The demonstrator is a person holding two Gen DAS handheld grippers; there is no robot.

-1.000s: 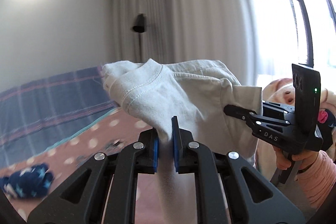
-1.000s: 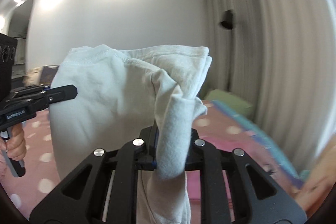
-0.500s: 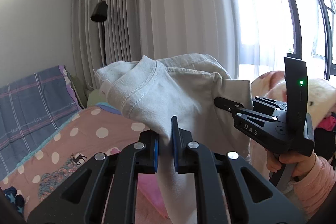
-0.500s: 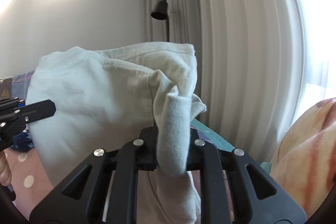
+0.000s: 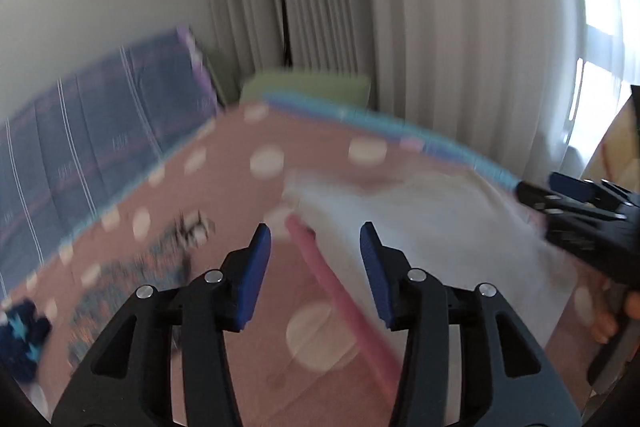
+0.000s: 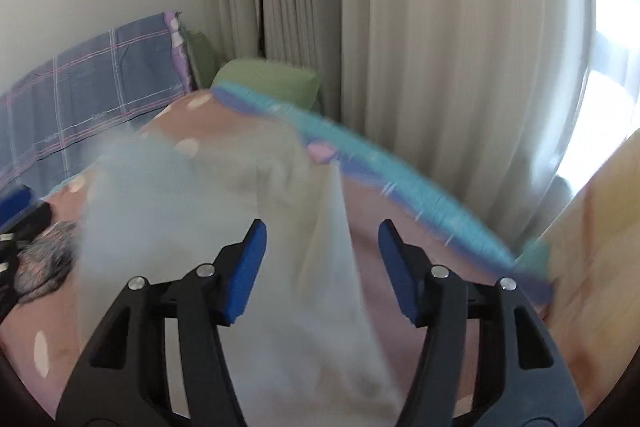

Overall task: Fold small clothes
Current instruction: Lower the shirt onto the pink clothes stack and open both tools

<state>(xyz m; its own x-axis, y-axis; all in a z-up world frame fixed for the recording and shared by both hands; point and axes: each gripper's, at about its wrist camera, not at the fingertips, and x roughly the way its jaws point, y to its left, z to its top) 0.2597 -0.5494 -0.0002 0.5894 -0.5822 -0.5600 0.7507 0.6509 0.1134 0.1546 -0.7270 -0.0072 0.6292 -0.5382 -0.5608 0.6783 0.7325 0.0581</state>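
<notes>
A pale grey-white small garment point(image 5: 432, 227) lies blurred on the pink polka-dot bedspread point(image 5: 224, 195), ahead and to the right of my left gripper point(image 5: 314, 255), which is open and empty. In the right wrist view the same garment point(image 6: 224, 211) spreads blurred in front of and partly between the fingers of my right gripper point(image 6: 320, 259), which is open. The right gripper also shows at the right edge of the left wrist view point(image 5: 580, 219), beside the garment. The left gripper's tip shows at the left edge of the right wrist view point(image 6: 20, 211).
A plaid blue-purple pillow or headboard cover point(image 6: 88, 99) and a green cushion point(image 6: 272, 83) sit at the bed's far end. White curtains point(image 6: 440, 47) hang behind. A dark blue garment point(image 5: 20, 335) lies at the left. A peach blanket point(image 6: 592, 267) is at the right.
Both grippers have opened and let go of the garment, which has dropped from the air onto the bedspread. Both cameras have tilted down toward the bed; the views are motion-blurred.
</notes>
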